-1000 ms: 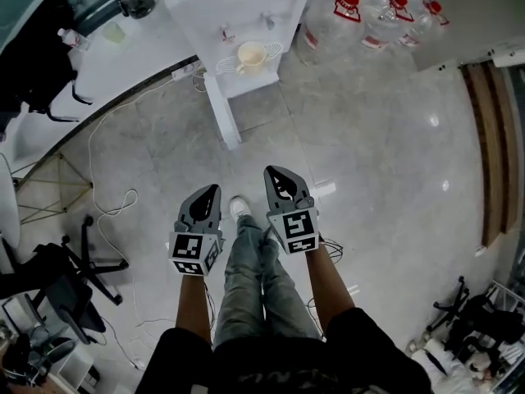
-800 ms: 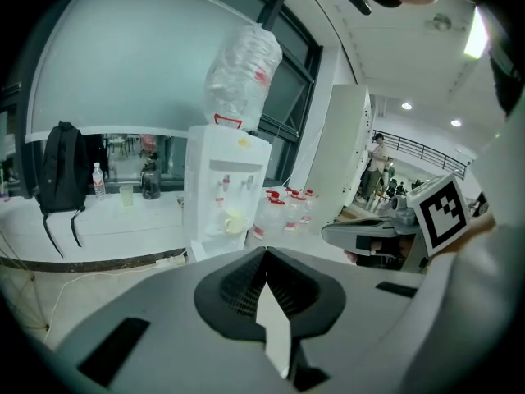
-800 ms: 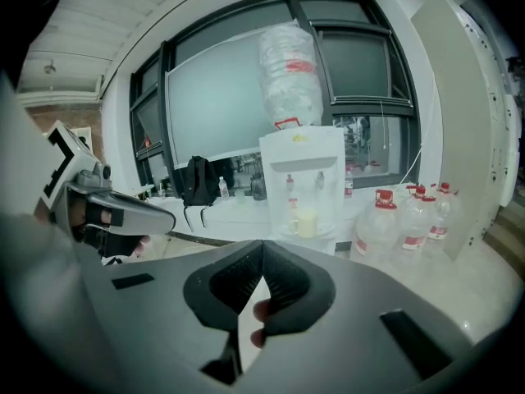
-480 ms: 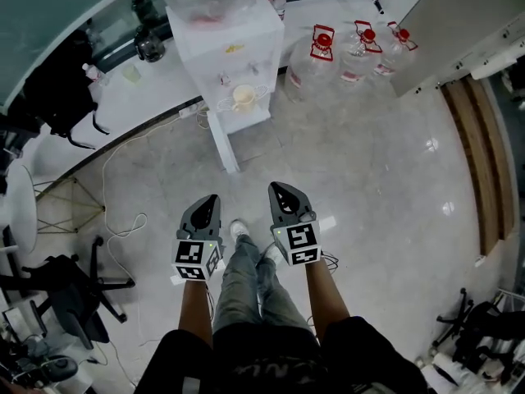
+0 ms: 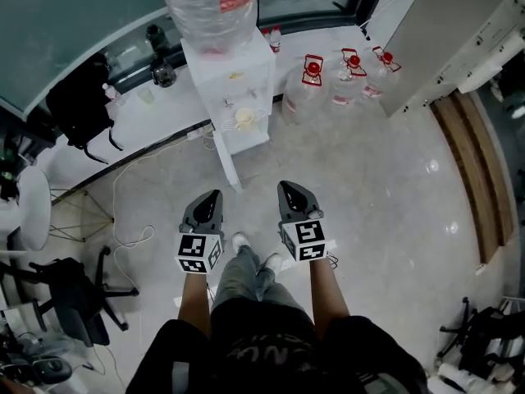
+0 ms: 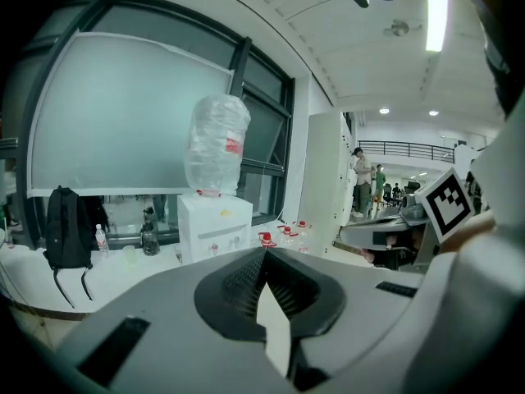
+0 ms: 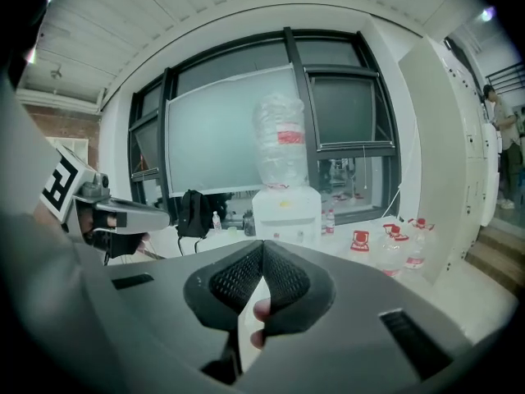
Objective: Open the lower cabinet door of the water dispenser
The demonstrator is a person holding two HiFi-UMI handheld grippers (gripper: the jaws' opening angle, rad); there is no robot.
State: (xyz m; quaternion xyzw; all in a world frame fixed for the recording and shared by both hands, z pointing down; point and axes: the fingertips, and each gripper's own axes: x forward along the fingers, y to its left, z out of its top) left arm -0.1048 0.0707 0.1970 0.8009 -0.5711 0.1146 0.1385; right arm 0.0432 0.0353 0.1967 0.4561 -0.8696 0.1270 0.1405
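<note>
- Head view, nearest: the person's legs point(image 5: 246, 281) and shoes stand on a grey floor point(image 5: 369, 187); an arm reaches forward on each side of them
- left gripper point(image 5: 215, 194) held over the floor, left of the legs; its own view shows the pads met at the tip, nothing between them
- right gripper point(image 5: 284, 185) level with it, right of the legs; jaws closed and empty too; a fingertip point(image 7: 261, 309) shows through the gap behind the pads
- both point toward the dispenser point(image 5: 234, 80), well apart from it
- door point(image 5: 248, 144) is a narrow white strip under the tap ledge, touched by neither gripper; a cup point(image 5: 244, 119) sits on that ledge
- bottle point(image 5: 215, 6) stands upended on the dispenser
- red-capped jugs point(image 5: 312, 89) stand on the floor right of it; a backpack point(image 5: 78, 105) on the sill to its left
</note>
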